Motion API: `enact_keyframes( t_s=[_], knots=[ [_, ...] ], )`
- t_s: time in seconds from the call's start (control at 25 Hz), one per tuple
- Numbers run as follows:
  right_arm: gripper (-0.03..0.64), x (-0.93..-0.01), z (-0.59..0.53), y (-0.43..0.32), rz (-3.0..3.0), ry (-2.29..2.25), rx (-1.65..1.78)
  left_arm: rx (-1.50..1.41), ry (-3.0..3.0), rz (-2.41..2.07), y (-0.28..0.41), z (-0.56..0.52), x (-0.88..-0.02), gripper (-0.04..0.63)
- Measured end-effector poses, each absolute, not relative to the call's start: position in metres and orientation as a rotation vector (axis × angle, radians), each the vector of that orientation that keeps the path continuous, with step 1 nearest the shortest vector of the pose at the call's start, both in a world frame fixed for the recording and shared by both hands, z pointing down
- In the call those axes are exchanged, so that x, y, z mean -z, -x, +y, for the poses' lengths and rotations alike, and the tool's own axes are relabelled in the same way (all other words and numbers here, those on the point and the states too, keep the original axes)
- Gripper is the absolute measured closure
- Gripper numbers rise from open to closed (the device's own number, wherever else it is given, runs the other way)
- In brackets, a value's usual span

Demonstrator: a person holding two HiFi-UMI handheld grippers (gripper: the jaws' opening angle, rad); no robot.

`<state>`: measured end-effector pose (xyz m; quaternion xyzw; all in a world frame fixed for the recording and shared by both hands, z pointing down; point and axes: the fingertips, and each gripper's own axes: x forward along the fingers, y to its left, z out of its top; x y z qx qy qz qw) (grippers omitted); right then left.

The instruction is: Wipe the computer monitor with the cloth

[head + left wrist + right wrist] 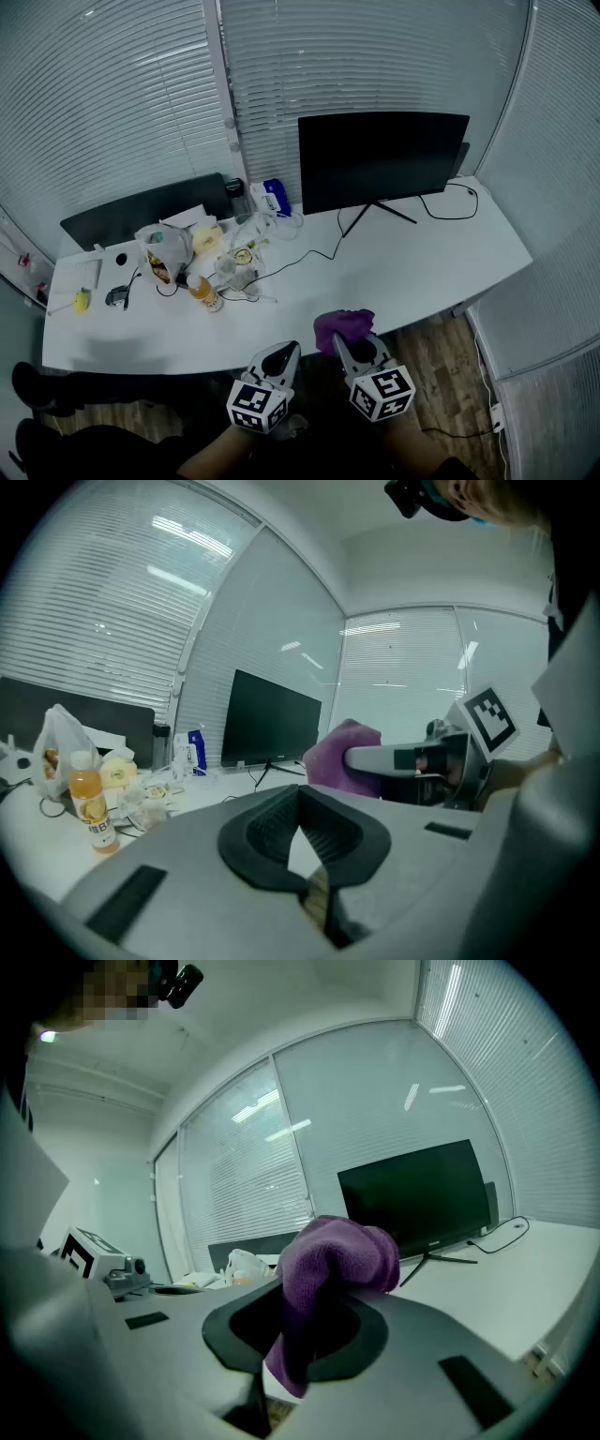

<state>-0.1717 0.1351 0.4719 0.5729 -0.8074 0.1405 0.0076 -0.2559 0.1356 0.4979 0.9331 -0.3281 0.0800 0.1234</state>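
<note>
The purple pile cloth (344, 325) is clamped, bunched, in the right gripper (351, 345) at 6 o'clock, off the white desk's (412, 262) curved near edge. The left gripper (282, 356), just beside it at 7 o'clock, is closed on nothing. The flat black monitor (380, 159) is stood at 12 o'clock by the far edge, bare desktop open before it, clutter (202, 253) confined to 10 o'clock.

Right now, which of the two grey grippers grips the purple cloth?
The right gripper: its jaws clamp the purple cloth; the left gripper is shut on nothing.
</note>
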Motion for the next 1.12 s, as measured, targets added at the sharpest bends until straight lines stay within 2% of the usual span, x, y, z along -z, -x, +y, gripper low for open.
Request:
enact_keyframes(
  t_s=[0.72, 1.12],
  knots=[
    [0.557, -0.471, 0.123, 0.173, -2.54, -1.775, -0.439, -0.23, -2.712, -0.976, 0.258, 0.125, -0.501, 0.591],
    [0.557, -0.467, 0.106, 0.154, -2.576, -1.683, -0.442, -0.238, -2.674, -1.052, 0.237, 0.111, -0.494, 0.591]
  ],
)
